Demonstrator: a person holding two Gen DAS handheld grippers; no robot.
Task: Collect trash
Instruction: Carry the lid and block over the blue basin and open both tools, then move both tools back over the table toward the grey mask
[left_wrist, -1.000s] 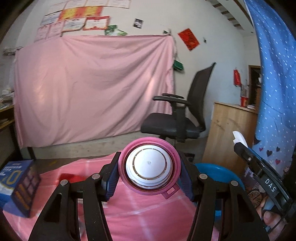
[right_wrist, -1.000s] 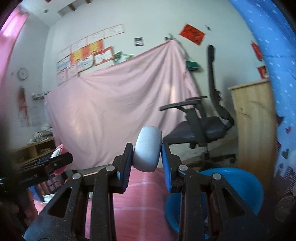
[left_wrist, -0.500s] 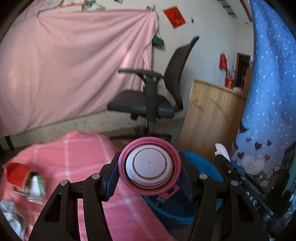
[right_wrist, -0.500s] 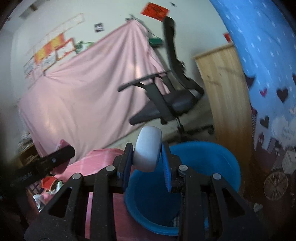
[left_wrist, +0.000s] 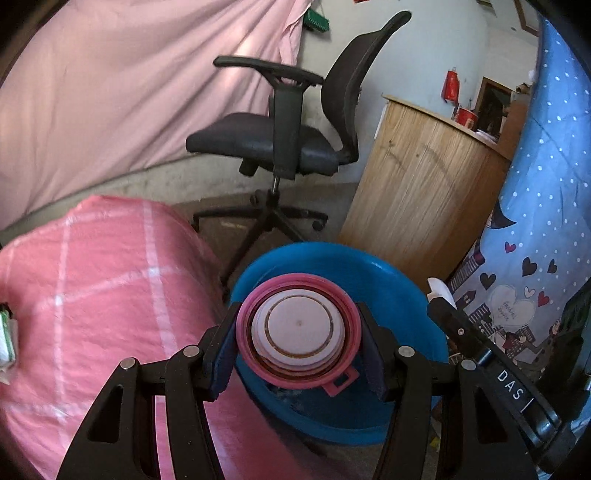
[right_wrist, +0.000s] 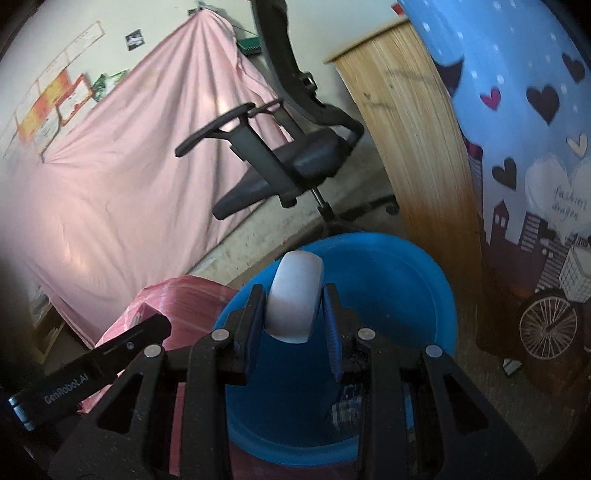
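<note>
Both grippers have swung from the pink tablecloth (left_wrist: 110, 288) toward the blue bin (left_wrist: 402, 280), so the left gripper (left_wrist: 299, 347), clamped on the pink-rimmed lid (left_wrist: 299, 328), and the right gripper (right_wrist: 293, 325), clamped on the white rounded piece (right_wrist: 293, 299), now hang over its opening. Both pieces look light, stiff and smooth, likely slippery, and are pinched across their sides. An office chair (left_wrist: 280, 140) and wooden cabinet (left_wrist: 424, 184) stand behind the bin; nothing blocks the drop.

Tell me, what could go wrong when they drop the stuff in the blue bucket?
The pink-rimmed lid in the left gripper sits near the blue bucket's table-side rim, so it might clip the rim and land outside. The rounded white piece in the right gripper could bounce or roll out.
</note>
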